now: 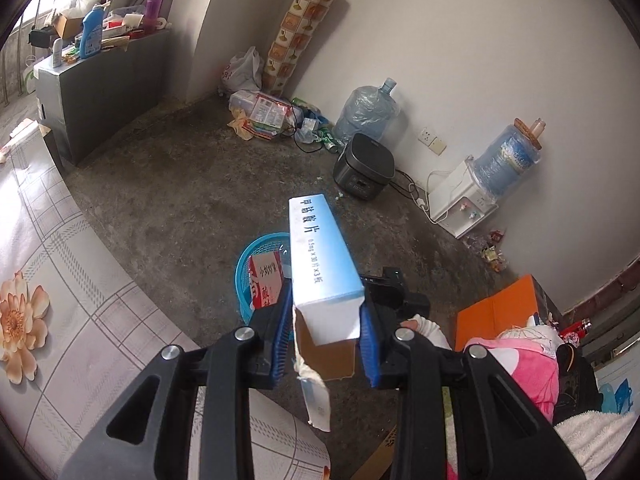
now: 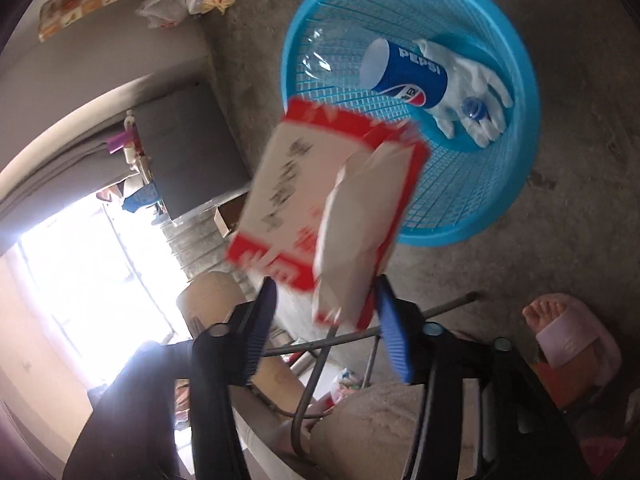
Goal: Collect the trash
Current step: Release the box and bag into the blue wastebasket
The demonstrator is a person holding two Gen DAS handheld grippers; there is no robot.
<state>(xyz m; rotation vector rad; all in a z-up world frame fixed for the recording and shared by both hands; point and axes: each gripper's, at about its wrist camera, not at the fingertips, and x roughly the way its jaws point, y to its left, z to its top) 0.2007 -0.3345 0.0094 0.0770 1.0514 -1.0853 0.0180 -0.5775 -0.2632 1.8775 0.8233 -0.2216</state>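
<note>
The left gripper [image 1: 324,332] sits at the lower centre of its view, angled downward, its blue pads [image 1: 282,330] pressed on a blue-and-white box [image 1: 320,256]. The right gripper [image 2: 326,332] stands spread at lower centre, pads clear of the blurred red-and-white box [image 2: 320,204]. A slippered foot [image 2: 560,328] shows at lower right.

The blue box [image 1: 320,256] reads "0.5mg x 30", and the bottle [image 2: 412,76] reads "PEPSI".

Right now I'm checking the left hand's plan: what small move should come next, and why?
Probably carry the left gripper forward over the blue basket before opening. Its pads clamp the blue-and-white box, which is still only at the basket's near edge, while the red-and-white box leaves the open right gripper.
</note>
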